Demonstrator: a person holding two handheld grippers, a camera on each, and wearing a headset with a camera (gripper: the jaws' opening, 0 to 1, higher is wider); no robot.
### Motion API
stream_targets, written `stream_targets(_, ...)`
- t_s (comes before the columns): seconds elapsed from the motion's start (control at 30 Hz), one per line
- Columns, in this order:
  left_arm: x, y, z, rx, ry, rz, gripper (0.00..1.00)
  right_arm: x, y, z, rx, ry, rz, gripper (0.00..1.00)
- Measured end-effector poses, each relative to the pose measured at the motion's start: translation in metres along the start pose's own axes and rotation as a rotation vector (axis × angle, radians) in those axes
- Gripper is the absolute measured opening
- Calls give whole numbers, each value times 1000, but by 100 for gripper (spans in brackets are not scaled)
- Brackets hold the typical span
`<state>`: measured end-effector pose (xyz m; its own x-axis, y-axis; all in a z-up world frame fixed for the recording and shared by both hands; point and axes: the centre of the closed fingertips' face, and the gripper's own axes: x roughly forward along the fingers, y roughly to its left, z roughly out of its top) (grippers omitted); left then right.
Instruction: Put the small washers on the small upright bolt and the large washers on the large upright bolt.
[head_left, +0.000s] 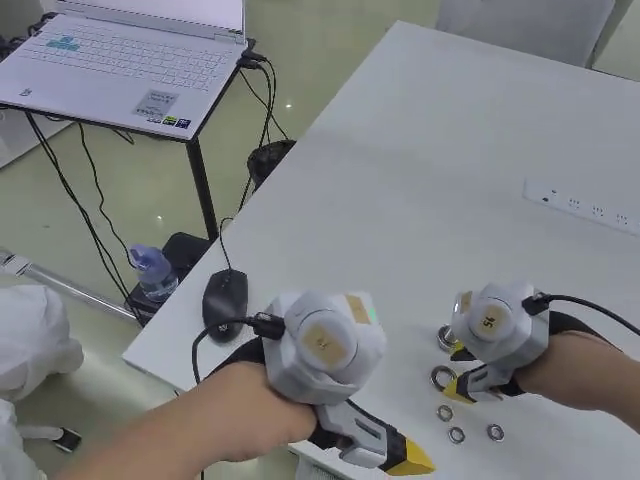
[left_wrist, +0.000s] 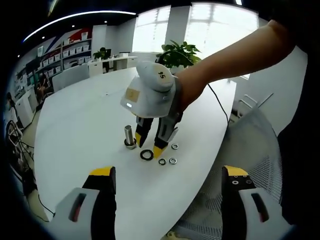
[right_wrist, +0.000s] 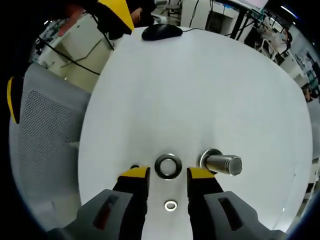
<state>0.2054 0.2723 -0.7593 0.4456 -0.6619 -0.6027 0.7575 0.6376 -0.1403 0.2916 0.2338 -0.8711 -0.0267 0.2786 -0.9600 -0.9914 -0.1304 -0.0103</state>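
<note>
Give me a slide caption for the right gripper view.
Open right claw poised over a large washer beside the upright bolt on a white table.

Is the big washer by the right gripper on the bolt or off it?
Off: the big washer lies flat on the table beside the bolt, by the right gripper's open jaws.

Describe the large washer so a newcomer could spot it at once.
On the white table, near the person's edge, the right tool hovers beside the upright bolt. The large washer lies flat just past its tips. It is the widest ring, far bigger than the small washers nearby.
</note>
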Motion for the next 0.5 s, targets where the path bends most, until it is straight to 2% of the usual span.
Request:
stream_targets(0.27, 0, -2, -3, 10, 10, -8, 87, 8, -3, -4, 10, 25, -13, 31)
stream_targets(0.33, -1, -2, -3, 10, 5, -8, 87, 8, -2, 0, 28, 6, -13, 31)
stream_targets(0.5, -1, 0, -5, 4, 11, -3, 86, 7, -1, 0, 31, 13, -6, 31)
